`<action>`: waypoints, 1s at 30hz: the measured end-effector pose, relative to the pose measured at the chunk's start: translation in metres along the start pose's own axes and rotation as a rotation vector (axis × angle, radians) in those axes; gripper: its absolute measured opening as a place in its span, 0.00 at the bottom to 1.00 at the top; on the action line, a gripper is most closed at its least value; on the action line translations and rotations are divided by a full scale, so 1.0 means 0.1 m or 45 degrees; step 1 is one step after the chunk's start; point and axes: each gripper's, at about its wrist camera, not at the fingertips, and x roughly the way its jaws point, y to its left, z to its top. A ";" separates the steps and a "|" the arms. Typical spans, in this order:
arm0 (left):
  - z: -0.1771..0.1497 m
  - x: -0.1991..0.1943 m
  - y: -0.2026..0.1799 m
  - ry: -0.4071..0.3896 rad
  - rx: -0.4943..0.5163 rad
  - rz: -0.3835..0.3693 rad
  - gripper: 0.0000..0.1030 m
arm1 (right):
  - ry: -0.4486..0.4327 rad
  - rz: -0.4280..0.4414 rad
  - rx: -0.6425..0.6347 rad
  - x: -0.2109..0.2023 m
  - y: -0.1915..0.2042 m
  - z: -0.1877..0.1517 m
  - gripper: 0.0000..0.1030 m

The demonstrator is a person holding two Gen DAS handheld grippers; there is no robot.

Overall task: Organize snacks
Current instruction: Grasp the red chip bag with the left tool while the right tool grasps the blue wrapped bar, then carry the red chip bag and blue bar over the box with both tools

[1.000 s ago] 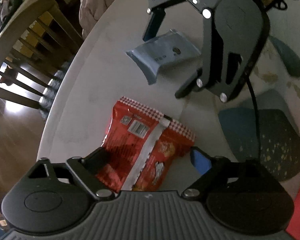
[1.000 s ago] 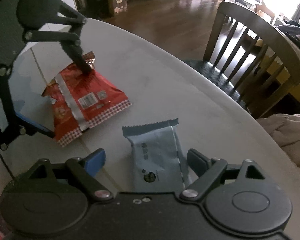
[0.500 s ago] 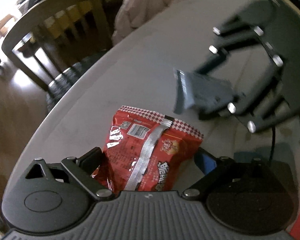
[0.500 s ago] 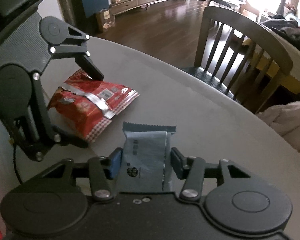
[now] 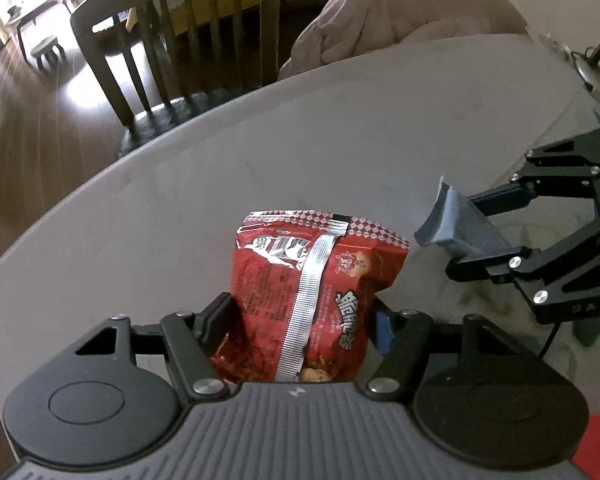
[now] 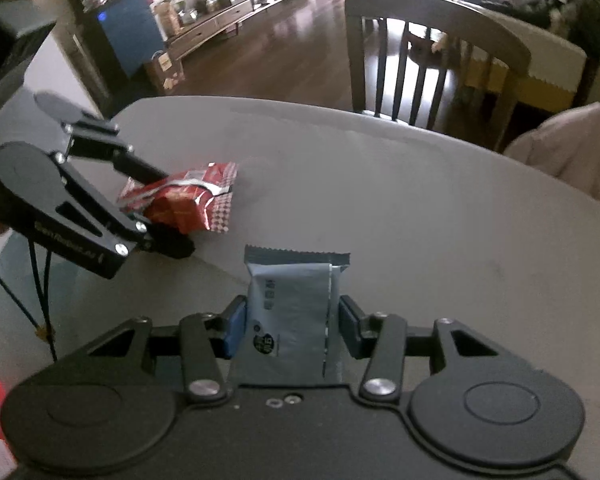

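— Both packets have left the tabletop since a second ago, haven't they?

— Yes. Then the left gripper [image 5: 300, 316] stood wide around the red snack bag [image 5: 314, 296] and the right gripper [image 6: 290, 326] wide around the grey-blue wrapper [image 6: 290, 312]; now each is pinched onto its packet and lifted above the grey round table [image 5: 260, 152].

— Where does the bag sit in the left view?

— At 6 o'clock, upright between the fingers, silver seam facing the camera. The other gripper [image 5: 482, 236] holds the wrapper [image 5: 456, 224] at 3 o'clock, near but apart.

— And from the right view?

— The wrapper is at 6 o'clock, serrated edge up, squeezed from both sides. The left gripper [image 6: 156, 208] clamps the bag [image 6: 188, 204] at 9 o'clock.

— Anything behind?

— A wooden chair [image 6: 428, 60] at 1 o'clock beyond the table edge, and a pinkish blanket [image 5: 400, 24] at 1 o'clock in the left view.
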 end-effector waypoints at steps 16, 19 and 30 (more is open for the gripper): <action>-0.40 -0.65 -0.22 -0.018 -0.175 -0.036 0.41 | -0.063 -0.006 0.116 -0.73 0.19 -0.19 0.45; -0.47 -0.84 -0.29 -0.045 -0.183 -0.005 0.40 | -0.079 0.006 0.132 -0.86 0.25 -0.22 0.45; -0.65 -1.80 -0.38 -0.241 -0.271 -0.014 0.38 | -0.190 -0.006 0.131 -1.54 0.58 -0.36 0.45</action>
